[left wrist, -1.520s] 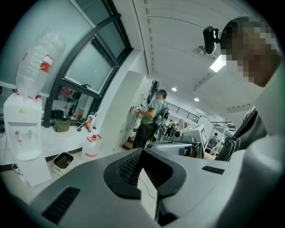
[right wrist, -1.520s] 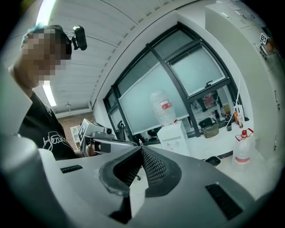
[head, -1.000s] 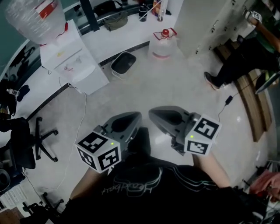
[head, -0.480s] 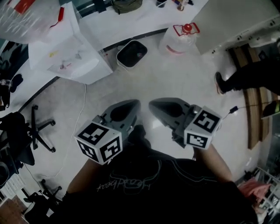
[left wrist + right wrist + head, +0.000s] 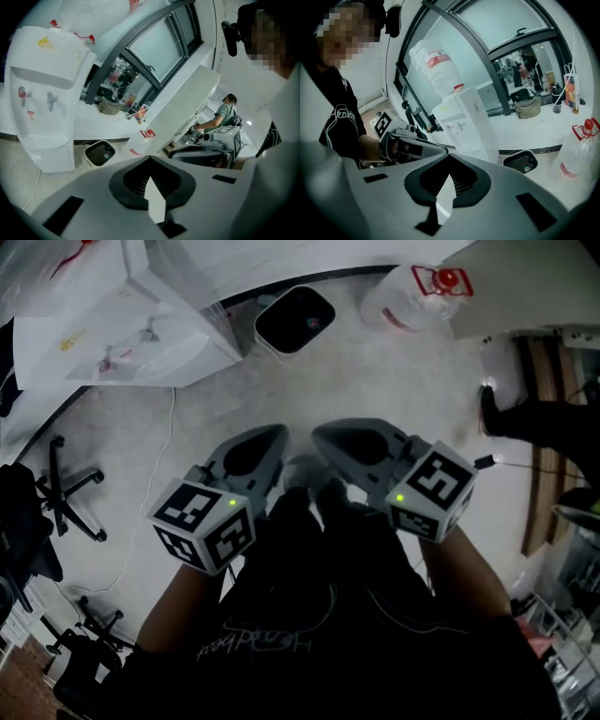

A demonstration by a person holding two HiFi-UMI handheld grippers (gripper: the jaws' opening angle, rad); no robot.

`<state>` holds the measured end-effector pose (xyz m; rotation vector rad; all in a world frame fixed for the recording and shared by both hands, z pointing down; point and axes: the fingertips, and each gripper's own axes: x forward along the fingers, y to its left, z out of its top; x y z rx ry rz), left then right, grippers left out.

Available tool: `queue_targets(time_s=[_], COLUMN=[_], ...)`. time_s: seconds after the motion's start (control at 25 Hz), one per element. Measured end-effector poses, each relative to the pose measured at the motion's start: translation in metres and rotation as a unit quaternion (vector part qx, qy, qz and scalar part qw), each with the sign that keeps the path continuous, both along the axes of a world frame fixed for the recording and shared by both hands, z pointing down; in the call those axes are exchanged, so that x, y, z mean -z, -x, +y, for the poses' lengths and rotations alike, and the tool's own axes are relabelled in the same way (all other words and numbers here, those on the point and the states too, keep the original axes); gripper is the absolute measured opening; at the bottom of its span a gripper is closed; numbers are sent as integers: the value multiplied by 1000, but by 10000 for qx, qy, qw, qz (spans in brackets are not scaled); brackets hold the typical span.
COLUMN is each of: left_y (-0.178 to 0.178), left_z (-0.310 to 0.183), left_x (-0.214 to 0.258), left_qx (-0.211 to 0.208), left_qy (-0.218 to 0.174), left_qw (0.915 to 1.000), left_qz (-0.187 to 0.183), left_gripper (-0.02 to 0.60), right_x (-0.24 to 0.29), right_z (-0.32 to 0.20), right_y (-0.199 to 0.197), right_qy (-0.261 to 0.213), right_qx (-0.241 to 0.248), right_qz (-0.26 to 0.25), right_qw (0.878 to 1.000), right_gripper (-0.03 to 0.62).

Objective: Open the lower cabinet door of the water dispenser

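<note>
1. My left gripper (image 5: pixel 274 437) has its jaws pressed together on nothing; my right gripper (image 5: pixel 321 437), just beside it at three o'clock, is the same.
2. The water dispenser (image 5: pixel 122 329) stands at ten o'clock, well apart from both; its lower cabinet door (image 5: pixel 52 154) looks closed; a bin (image 5: pixel 294 320) sits at twelve.

White box-shaped water dispenser (image 5: pixel 141 343) is showing smooth, faintly glossy plastic; clear round water jug (image 5: pixel 412 301) is showing translucent plastic; pale speckled floor (image 5: pixel 403 390) is gleaming, polished.
</note>
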<state>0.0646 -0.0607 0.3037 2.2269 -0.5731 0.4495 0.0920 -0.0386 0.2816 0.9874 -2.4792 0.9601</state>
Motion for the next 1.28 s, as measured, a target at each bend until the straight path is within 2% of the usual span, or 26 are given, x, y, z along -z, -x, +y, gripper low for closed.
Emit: queue_targets(time_s=[0.28, 0.56, 0.76, 0.92, 1.12, 1.28], left_y=[18, 23, 22, 30, 8, 2], left_z=[-16, -35, -61, -74, -104, -118], left_x=[-92, -158, -193, -200, -247, -268], left_qx=[791, 1417, 1829, 2153, 2497, 2735], left_qy=[372, 648, 628, 590, 731, 781], left_qw=[9960, 9869, 9794, 9725, 9611, 9530], left_qz=[-179, -424, -587, -668, -926, -1044], left_gripper=[-3, -3, -3, -3, -3, -3], right_x=[-96, -181, -213, -222, -264, -277], right_z=[-25, -58, -84, -94, -123, -136], right_y=[13, 11, 11, 18, -7, -16], right_qy=[293, 578, 639, 660, 764, 844], right_qx=[594, 1078, 1394, 1622, 1840, 1936], right_qz=[221, 374, 368, 370, 284, 252], right_qw=[9976, 9918, 9875, 9838, 9795, 9771], right_gripper=[12, 12, 12, 12, 12, 12])
